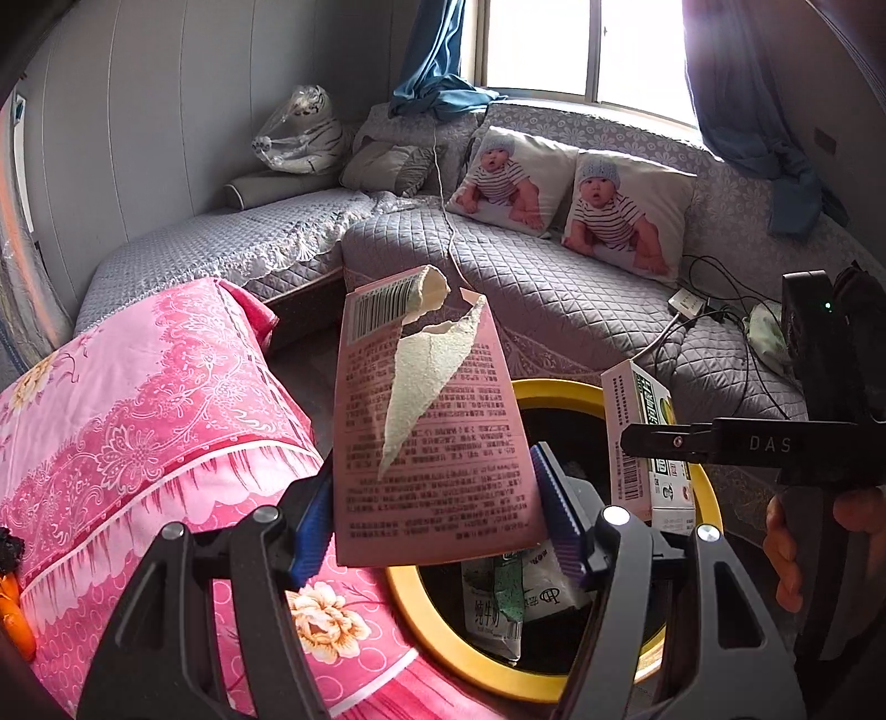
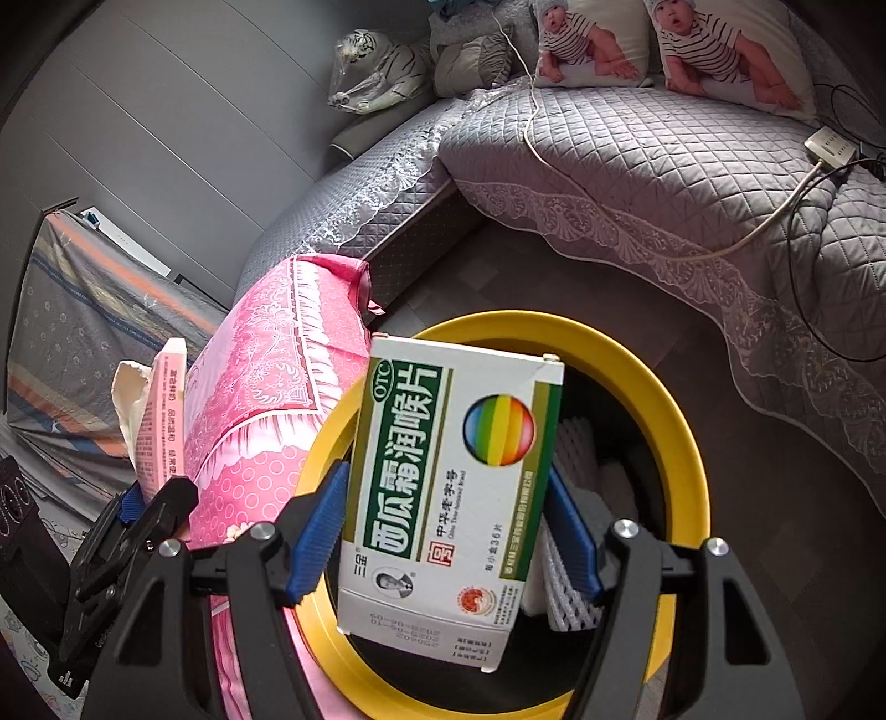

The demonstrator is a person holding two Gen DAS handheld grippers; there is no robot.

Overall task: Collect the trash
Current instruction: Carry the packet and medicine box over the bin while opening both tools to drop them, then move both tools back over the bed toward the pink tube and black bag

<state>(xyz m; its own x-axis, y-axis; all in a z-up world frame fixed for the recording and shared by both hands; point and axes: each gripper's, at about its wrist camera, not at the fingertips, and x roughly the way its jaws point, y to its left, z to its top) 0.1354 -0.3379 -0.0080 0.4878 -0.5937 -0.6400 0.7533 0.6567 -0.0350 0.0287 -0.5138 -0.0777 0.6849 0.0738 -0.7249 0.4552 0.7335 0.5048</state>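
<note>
The left claw (image 1: pixel 437 520) pinches a torn pink box (image 1: pixel 426 421) above the yellow bin (image 1: pixel 559 390). Only its view shows milk cartons (image 1: pixel 493 609) below. The right claw (image 2: pixel 443 531) pinches a white box (image 2: pixel 443 487); beneath, only this view shows white foam netting (image 2: pixel 570 598).

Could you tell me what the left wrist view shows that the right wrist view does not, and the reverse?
Only the left wrist view shows the window, the curtains, a milk carton in the bin and the torn printed back of the pink box.

Only the right wrist view shows the green box's front with its rainbow ball, and white foam netting in the bin.

Both show the yellow bin, both boxes gripped above it, the pink cloth, sofa and pillows.
</note>
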